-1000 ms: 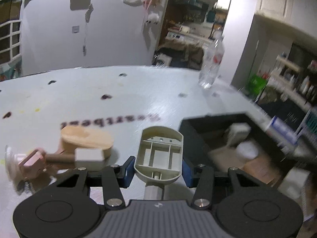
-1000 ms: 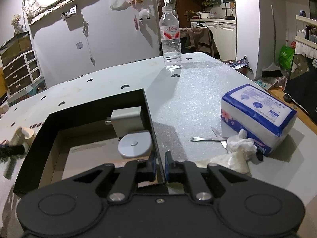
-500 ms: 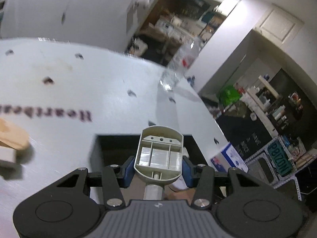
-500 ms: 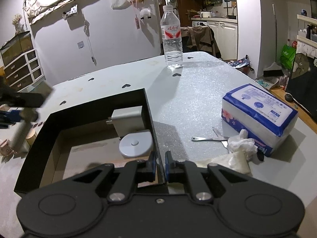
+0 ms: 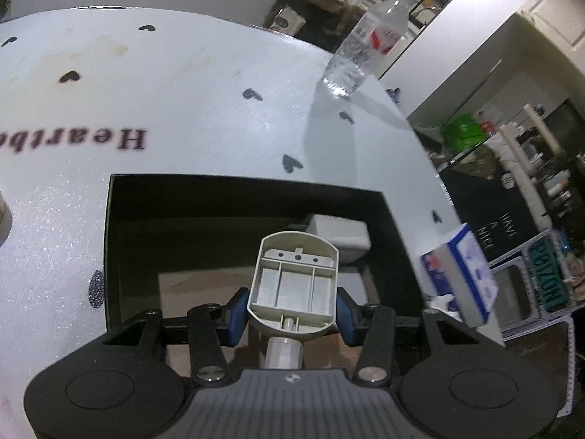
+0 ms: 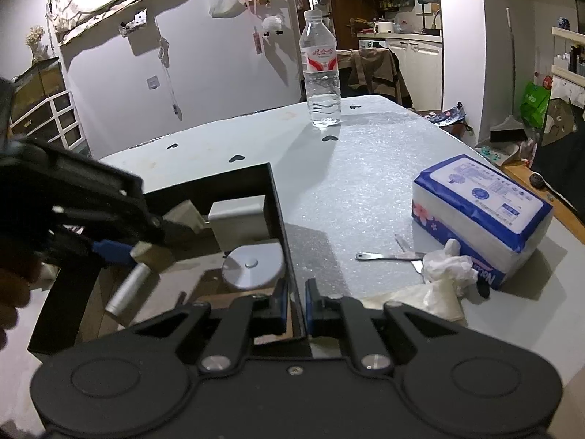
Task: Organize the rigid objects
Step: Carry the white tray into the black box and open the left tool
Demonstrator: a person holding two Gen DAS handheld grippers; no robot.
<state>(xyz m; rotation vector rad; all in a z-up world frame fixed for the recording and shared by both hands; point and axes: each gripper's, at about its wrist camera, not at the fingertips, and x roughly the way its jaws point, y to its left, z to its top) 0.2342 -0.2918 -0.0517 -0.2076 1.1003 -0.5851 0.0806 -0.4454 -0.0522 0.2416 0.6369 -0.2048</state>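
My left gripper [image 5: 291,314] is shut on a beige ribbed plastic piece [image 5: 296,285] with a round silver handle. It hangs over the open black box [image 5: 241,179]. In the right wrist view the same gripper [image 6: 120,248] reaches in from the left, the piece [image 6: 182,216] between its blue pads and the handle [image 6: 128,289] slanting down. A white block [image 6: 237,219] and a round white disc [image 6: 252,267] lie in the box. My right gripper [image 6: 294,305] is shut on the box's right wall [image 6: 278,212].
A water bottle [image 6: 321,73] stands at the table's far side. Right of the box lie a blue-and-white tissue pack [image 6: 479,216], a crumpled tissue [image 6: 446,267] and a thin metal tool [image 6: 387,256]. A hand [image 6: 11,292] shows at the left edge.
My left gripper has carried the beige piece rightward from the wooden items on the table to above the black box, tilting further down. The right gripper has stayed on the box wall.
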